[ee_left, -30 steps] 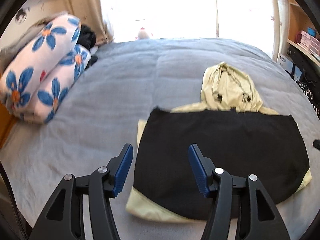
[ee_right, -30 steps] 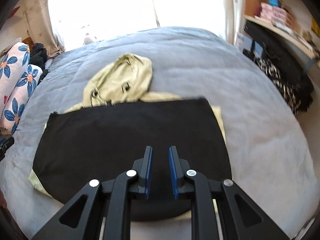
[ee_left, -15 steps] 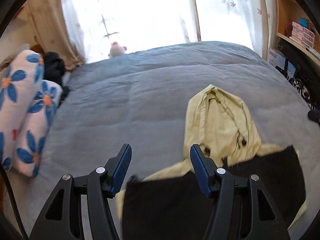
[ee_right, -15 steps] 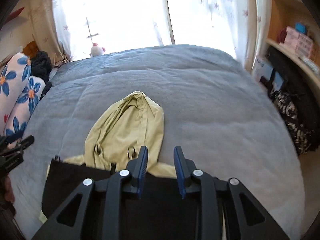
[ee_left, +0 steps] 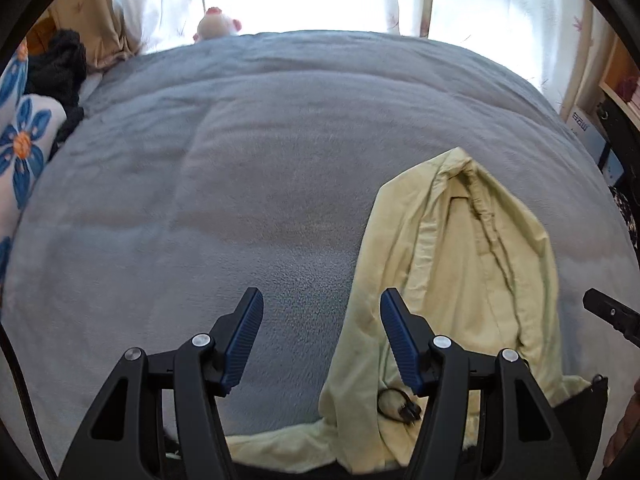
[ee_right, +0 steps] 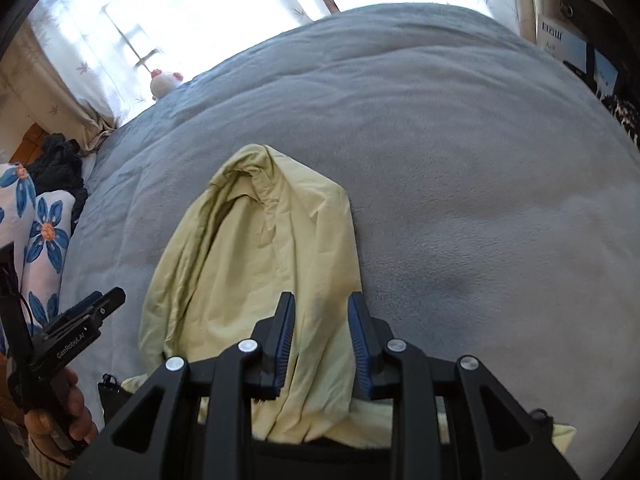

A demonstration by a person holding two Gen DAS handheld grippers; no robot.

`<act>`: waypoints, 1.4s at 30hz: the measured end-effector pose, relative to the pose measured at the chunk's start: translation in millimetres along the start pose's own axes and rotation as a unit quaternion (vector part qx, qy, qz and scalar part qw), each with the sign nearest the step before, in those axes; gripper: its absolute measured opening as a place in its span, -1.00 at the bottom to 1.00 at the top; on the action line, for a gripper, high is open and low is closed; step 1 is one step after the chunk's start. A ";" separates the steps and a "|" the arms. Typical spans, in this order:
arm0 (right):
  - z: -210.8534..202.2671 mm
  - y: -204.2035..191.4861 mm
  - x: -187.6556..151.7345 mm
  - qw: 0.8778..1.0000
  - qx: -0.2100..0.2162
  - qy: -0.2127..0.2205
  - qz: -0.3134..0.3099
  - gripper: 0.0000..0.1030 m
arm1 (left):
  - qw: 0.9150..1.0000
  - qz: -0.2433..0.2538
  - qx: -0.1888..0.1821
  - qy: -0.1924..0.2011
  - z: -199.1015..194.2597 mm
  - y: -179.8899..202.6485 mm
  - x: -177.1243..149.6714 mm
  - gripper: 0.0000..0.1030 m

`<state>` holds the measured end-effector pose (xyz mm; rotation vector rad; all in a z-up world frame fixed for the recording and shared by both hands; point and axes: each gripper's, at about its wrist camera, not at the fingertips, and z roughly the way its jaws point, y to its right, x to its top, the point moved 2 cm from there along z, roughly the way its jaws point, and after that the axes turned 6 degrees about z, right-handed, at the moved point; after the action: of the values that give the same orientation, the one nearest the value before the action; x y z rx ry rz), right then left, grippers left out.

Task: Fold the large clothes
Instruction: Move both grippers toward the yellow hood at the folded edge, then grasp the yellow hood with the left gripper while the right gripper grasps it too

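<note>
Gaping empty, both hand-held grippers: left hand-held gripper [ee_left: 322, 338] wide, right hand-held gripper [ee_right: 321, 336] narrower over hood [ee_right: 256, 264].

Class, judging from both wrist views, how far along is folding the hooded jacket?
Done: the black body lies folded below the hood. In hand: nothing; the left gripper and right gripper hover open over the yellow hood, the right one's fingers having just been opening. Left: folding the hood, which lies flat on the grey bedcover.

**One brand name readable**

We read "GenRoboLAI", or close to it, in white letters on the black plastic left gripper [ee_right: 86, 322] at the near left. A white box [ee_right: 554, 38] at the far right bears dark print we cannot make out.
</note>
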<state>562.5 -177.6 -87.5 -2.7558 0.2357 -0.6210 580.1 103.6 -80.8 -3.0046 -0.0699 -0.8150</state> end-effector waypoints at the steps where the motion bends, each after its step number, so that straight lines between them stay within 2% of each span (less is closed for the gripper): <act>1: 6.8 2.1 1.5 1.000 0.003 -0.003 0.006 -0.47 | 1.000 -0.005 0.001 -0.005 10.0 -0.7 -0.6 0.15; 8: 40.0 22.7 16.5 0.998 0.031 -0.006 0.053 -0.43 | 0.999 -0.014 -0.024 -0.024 56.6 5.2 -3.6 0.15; 11: 51.1 25.2 21.0 0.998 0.020 -0.007 0.054 -0.27 | 0.999 -0.002 -0.012 -0.036 75.4 8.3 -3.5 0.15; 16: 68.2 27.8 25.3 0.998 0.020 -0.015 0.057 -0.27 | 0.999 -0.014 -0.024 -0.027 84.0 4.6 0.1 0.14; 17: 73.3 28.0 25.2 0.998 0.024 -0.022 0.059 -0.27 | 0.999 -0.016 -0.031 -0.028 85.9 2.1 2.5 0.07; 18: 77.0 27.8 24.5 0.998 0.027 -0.025 0.060 -0.27 | 0.998 -0.014 -0.053 -0.025 85.1 1.9 3.6 -0.35; 19: 78.4 26.6 23.9 0.998 0.028 -0.022 0.057 -0.27 | 0.997 -0.014 -0.075 -0.025 84.9 1.4 4.9 -0.90; 20: 78.2 24.2 23.1 0.998 0.025 -0.017 0.050 -0.32 | 0.995 -0.017 -0.097 -0.027 82.9 1.9 5.7 -0.94; 21: 76.3 21.2 22.0 0.999 0.020 -0.008 0.039 -0.66 | 0.996 -0.014 -0.091 -0.021 79.3 2.8 6.3 -0.95; 22: 74.0 17.0 20.6 1.000 0.013 -0.004 0.023 -0.84 | 0.997 -0.001 -0.080 -0.010 73.4 4.8 7.0 -0.96; 23: 70.3 12.2 19.3 1.000 0.002 0.002 0.008 -0.93 | 0.997 0.007 -0.076 -0.003 68.7 6.2 7.1 -0.97; 29: 9.4 -2.5 5.7 0.998 0.008 0.059 -0.037 -0.94 | 0.995 0.021 -0.084 0.039 16.8 -0.7 -3.1 -0.99; 36: -99.8 7.4 -48.2 0.988 0.047 0.137 -0.058 -1.00 | 0.990 0.023 -0.123 0.063 -59.2 -31.4 -57.5 -0.99; 40: -126.1 5.6 -78.2 0.988 0.045 0.122 -0.083 -1.00 | 0.990 0.036 -0.127 0.052 -85.6 -34.8 -97.8 -0.99; 42: -132.6 -1.4 -91.0 0.988 0.043 0.116 -0.094 -1.00 | 0.989 0.048 -0.124 0.060 -96.2 -31.9 -116.8 -0.99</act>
<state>423.0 -190.1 -8.6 -2.6399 -0.0010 -0.9795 429.3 127.5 -56.4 -3.1451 0.1907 -1.0650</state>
